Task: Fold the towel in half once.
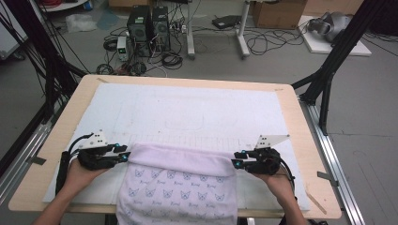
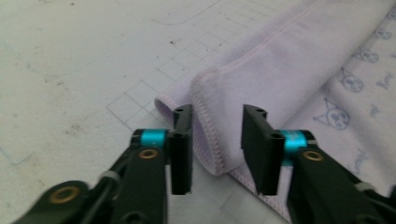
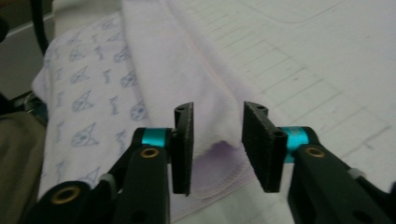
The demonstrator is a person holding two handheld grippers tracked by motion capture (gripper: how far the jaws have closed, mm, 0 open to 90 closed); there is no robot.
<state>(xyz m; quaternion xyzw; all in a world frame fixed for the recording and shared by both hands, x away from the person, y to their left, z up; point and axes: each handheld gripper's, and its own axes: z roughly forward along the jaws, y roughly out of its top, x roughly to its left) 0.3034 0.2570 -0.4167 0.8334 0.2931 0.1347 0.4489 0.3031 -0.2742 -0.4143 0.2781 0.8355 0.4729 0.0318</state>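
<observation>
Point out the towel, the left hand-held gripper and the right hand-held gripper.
towel (image 1: 180, 159): high view, on its folded-over plain band.
left hand-held gripper (image 1: 126, 156): high view, between its fingertips.
right hand-held gripper (image 1: 237, 159): high view, between its fingertips.

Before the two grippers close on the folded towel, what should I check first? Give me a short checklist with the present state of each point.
1. Left hand-held gripper open: ok, a clear gap stands between the jaws.
2. Right hand-held gripper open: ok, the jaws stand apart.
3. Folded edge of the towel between the left jaws: ok, the stitched fold sits in the gap.
4. Towel edge between the right jaws: ok, the fold's end lies in the gap.
5. Both layers caught: cannot tell.
6. Towel fully on the white mat: not ok, its near part hangs over the table edge.
</observation>
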